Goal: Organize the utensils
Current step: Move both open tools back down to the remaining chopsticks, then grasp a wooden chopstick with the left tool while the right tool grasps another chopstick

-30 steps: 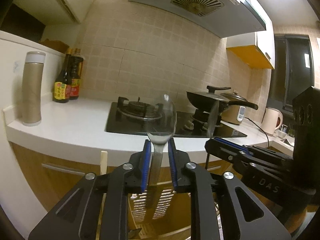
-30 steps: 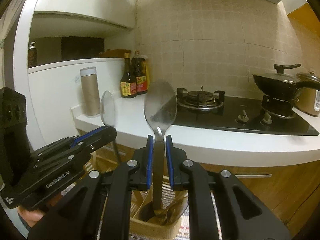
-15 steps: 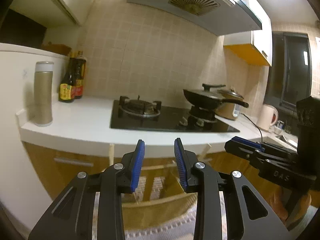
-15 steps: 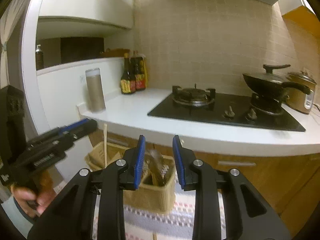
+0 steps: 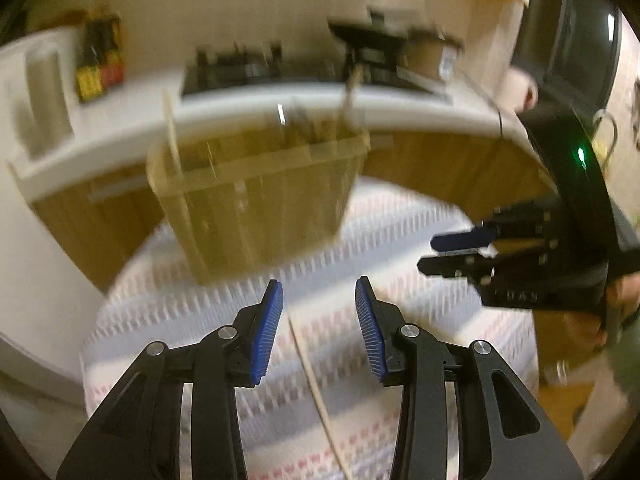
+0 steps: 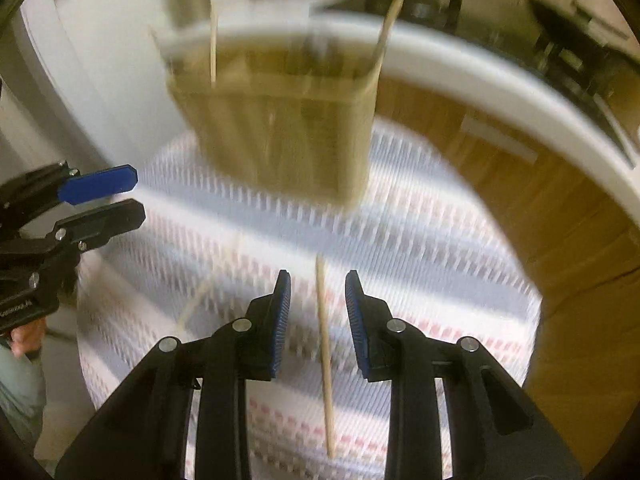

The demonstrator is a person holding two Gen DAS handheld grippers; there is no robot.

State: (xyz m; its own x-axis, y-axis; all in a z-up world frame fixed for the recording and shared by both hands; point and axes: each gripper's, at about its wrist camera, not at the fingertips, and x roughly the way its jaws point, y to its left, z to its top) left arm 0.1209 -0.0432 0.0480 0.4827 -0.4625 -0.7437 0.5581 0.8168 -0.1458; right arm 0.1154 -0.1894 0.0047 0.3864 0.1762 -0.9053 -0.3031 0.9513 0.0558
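A tan utensil basket (image 5: 256, 200) (image 6: 280, 128) stands on a striped mat (image 5: 400, 240) (image 6: 440, 240), with chopsticks (image 6: 213, 40) and blurred utensils standing in it. My left gripper (image 5: 319, 288) points down at the mat, its jaws opening and empty. A loose chopstick (image 5: 316, 392) lies on the mat below the gap. My right gripper (image 6: 318, 280) is open and empty over another chopstick (image 6: 325, 360) lying lengthwise under its gap. A second, fainter stick (image 6: 196, 304) lies to its left. Each gripper shows in the other's view: right gripper (image 5: 452, 254), left gripper (image 6: 120, 196).
Behind the basket runs a white counter edge (image 5: 280, 104) (image 6: 460, 68) over wooden cabinet fronts (image 6: 560, 208). Sauce bottles (image 5: 98, 64) and a stove with a pan (image 5: 380, 40) sit blurred on top. A white wall (image 5: 36, 280) borders the mat on the left.
Both grippers held spoons upright a second ago and have let them go over the basket. Both have since opened and tipped down toward the mat and the loose chopsticks.
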